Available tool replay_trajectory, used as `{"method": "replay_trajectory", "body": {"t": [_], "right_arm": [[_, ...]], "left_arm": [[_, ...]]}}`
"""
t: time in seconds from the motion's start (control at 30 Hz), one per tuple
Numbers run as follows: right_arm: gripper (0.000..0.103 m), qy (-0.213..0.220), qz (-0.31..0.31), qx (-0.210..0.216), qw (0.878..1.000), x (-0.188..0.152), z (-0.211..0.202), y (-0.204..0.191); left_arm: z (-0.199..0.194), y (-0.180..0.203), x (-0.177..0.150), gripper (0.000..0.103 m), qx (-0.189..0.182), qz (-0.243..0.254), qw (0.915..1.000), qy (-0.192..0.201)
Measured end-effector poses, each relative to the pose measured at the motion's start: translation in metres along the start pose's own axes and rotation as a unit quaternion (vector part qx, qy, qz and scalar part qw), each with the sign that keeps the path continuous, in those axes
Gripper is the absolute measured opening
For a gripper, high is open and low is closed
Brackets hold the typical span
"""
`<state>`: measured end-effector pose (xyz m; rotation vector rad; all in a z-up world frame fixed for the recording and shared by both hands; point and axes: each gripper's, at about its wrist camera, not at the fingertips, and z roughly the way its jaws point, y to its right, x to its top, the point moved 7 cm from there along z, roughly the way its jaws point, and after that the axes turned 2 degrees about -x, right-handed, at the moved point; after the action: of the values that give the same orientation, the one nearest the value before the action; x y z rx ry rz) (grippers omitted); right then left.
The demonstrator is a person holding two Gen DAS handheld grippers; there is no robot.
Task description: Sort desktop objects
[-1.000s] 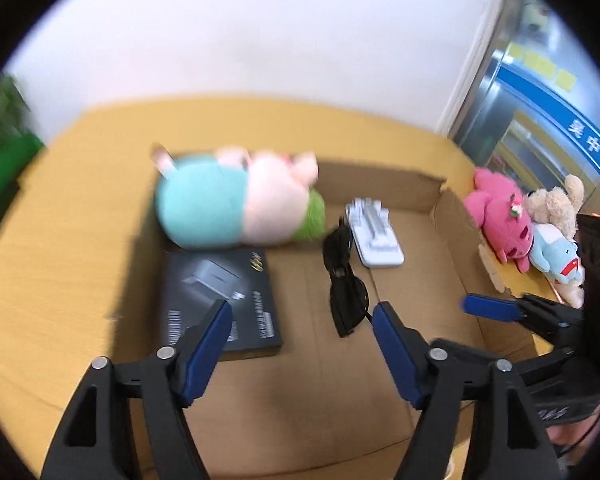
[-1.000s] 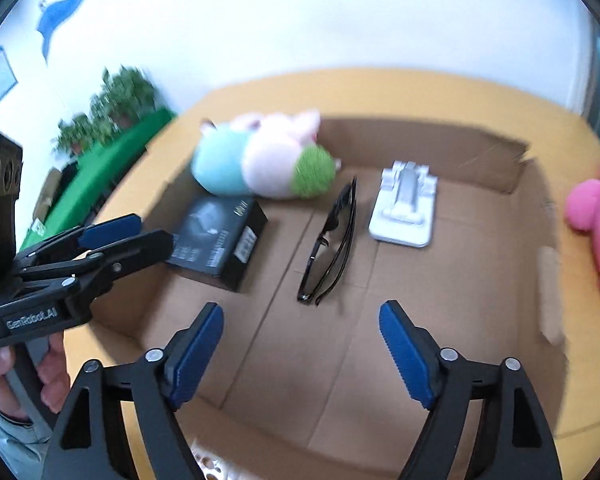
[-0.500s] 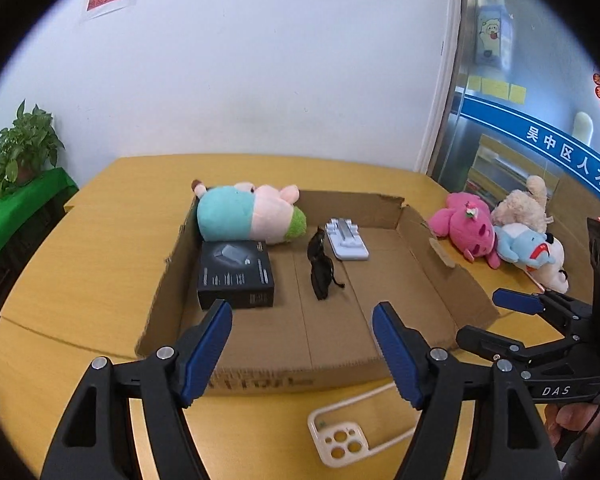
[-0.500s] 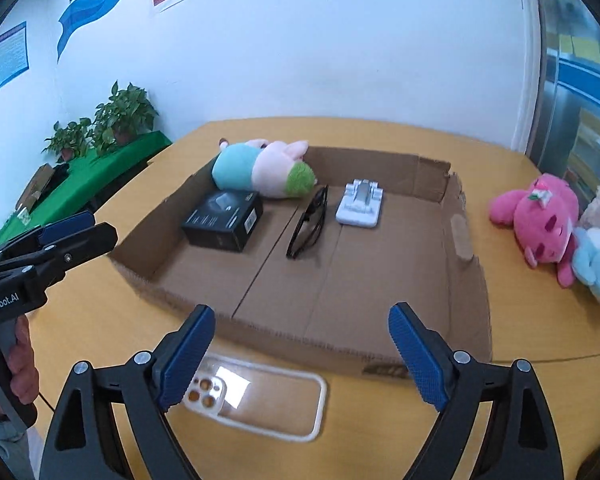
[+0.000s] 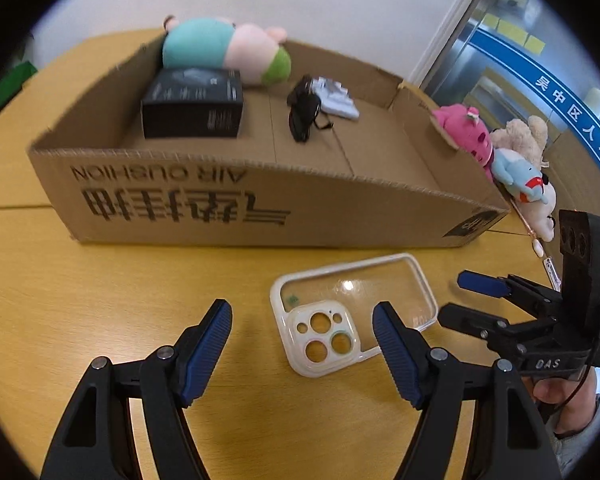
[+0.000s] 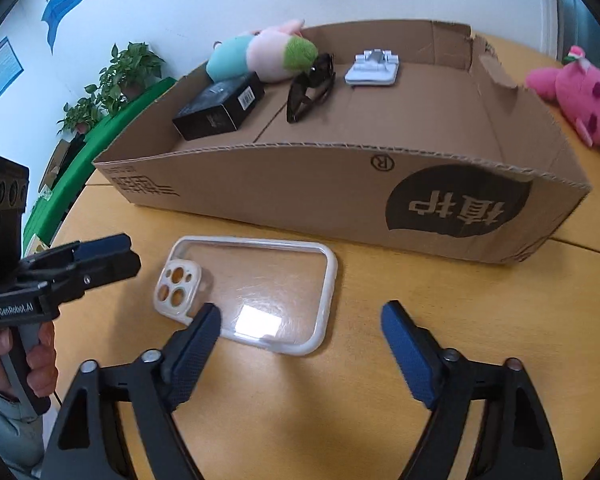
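A clear phone case (image 5: 352, 312) with a white rim lies on the yellow table in front of a shallow cardboard box (image 5: 260, 204). It also shows in the right wrist view (image 6: 252, 288). My left gripper (image 5: 302, 344) is open and empty, low over the table just before the case. My right gripper (image 6: 300, 344) is open and empty, its left finger over the case's near edge. In the box (image 6: 380, 200) lie a black carton (image 5: 194, 106), sunglasses (image 5: 304, 110), a white stand (image 5: 336, 98) and a teal and pink plush (image 5: 224, 48).
Pink, beige and blue plush toys (image 5: 500, 152) lie on the table right of the box; the pink one shows in the right wrist view (image 6: 576, 100). Potted plants (image 6: 112, 80) and a green surface stand beyond the table's left edge. A wall is behind.
Both grippers pulled back out of the box and dropped low to the table in front of it. The phone case now lies right before them. Both stayed open.
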<state>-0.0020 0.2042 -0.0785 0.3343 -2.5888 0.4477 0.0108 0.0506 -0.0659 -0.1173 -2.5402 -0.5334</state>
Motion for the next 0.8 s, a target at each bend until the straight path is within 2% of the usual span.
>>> {"method": "replay_trajectory", "body": {"t": [0.07, 0.13, 0.2, 0.33, 0.43, 0.67, 0.8], "right_arm": [[0.070, -0.010, 0.001, 0.013, 1.000, -0.001, 0.009, -0.002], [0.070, -0.020, 0.001, 0.021, 1.000, -0.004, 0.016, -0.006], [0.071, -0.014, -0.001, 0.031, 0.999, -0.004, 0.017, -0.011], [0.072, -0.013, -0.006, 0.047, 0.999, -0.003, 0.019, -0.021], [0.072, 0.006, -0.021, 0.050, 0.999, 0.000, 0.009, -0.028], [0.073, 0.102, -0.039, 0.083, 0.990, -0.004, -0.045, -0.041], [0.073, 0.116, -0.033, 0.105, 0.987, -0.020, -0.053, -0.043]], "left_arm": [[0.010, -0.004, -0.003, 0.071, -0.008, -0.014, 0.9998, -0.015], [0.019, -0.007, -0.007, 0.071, -0.019, -0.023, 0.9990, -0.033], [0.028, -0.006, -0.010, 0.067, -0.036, -0.030, 0.9977, -0.048], [0.028, -0.002, -0.009, 0.063, -0.058, -0.036, 0.9966, -0.046], [0.020, -0.002, -0.003, 0.064, -0.050, -0.029, 0.9978, -0.031], [-0.034, 0.010, 0.008, 0.064, -0.099, -0.005, 0.9937, 0.053], [-0.042, 0.010, -0.001, 0.064, -0.102, 0.011, 0.9930, 0.059]]}}
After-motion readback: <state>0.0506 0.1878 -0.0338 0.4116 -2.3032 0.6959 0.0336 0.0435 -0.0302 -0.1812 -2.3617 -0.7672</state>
